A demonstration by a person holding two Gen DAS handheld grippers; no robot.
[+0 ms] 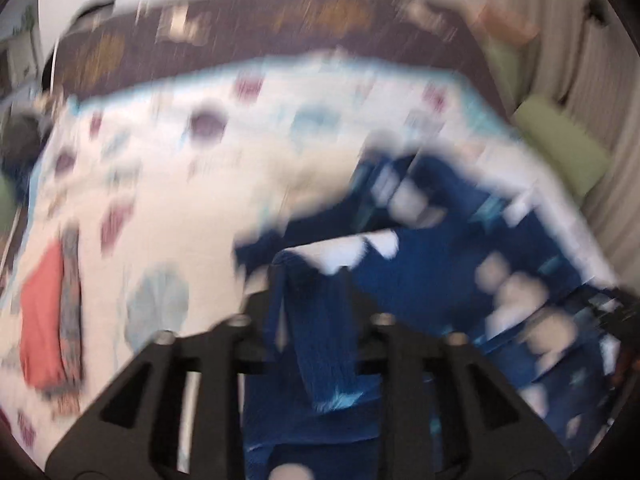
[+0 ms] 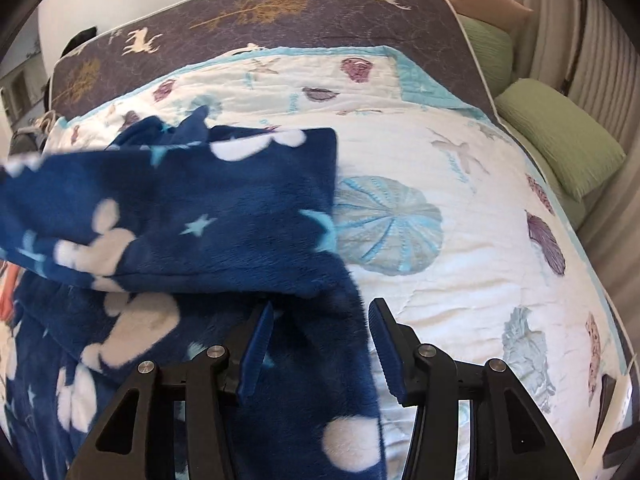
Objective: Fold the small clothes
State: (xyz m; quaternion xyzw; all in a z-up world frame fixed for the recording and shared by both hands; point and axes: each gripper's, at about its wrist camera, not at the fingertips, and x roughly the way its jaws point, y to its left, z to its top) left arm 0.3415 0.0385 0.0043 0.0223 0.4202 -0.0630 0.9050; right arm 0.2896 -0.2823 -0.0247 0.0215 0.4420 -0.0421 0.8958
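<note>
We are folding the navy star-printed fleece garment [image 2: 180, 216] on the quilted bed [image 2: 460, 240]. Left gripper [image 1: 310, 300] jaws are clamping fleece; right gripper [image 2: 320, 340] jaws are standing open. Next, we judge, the right needs a fresh hem grip.

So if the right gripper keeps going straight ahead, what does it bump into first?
Probably the edge of the blue fleece garment, just past the open right gripper; the white quilt lies beneath. Depth is uncertain.
</note>
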